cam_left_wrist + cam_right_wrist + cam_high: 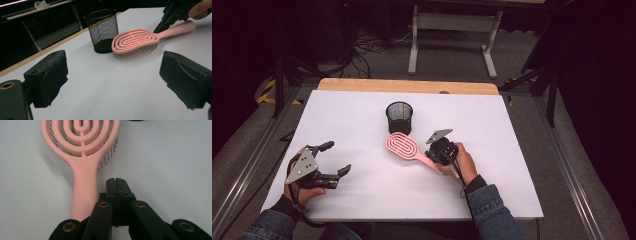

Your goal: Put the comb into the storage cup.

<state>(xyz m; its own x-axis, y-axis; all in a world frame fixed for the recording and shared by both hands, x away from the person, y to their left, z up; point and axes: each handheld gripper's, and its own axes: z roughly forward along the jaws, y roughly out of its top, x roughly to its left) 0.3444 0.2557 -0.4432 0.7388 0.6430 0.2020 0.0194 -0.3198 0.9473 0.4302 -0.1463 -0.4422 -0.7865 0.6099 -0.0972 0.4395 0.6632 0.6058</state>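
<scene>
**Right gripper clenched beside the pink hairbrush handle**

A pink vented hairbrush (404,146) lies bristles-down on the white table (377,195), near its middle, with its head just in front of a black mesh pen cup (399,117) and its handle pointing toward the person's right hand (463,162). The brush and the cup stand close together, but whether they touch cannot be told.

The right gripper (116,181) has its two black jaws pressed flat together with nothing between them. In the right gripper view they sit just beside the brush handle, on its right, tips low over the table; the handle is not clasped.

The left gripper (338,157) rests at the table's left, well apart from the brush, held in the left hand (302,192). Its jaws are spread wide and empty, and the left gripper view looks between them toward the brush and cup.
</scene>
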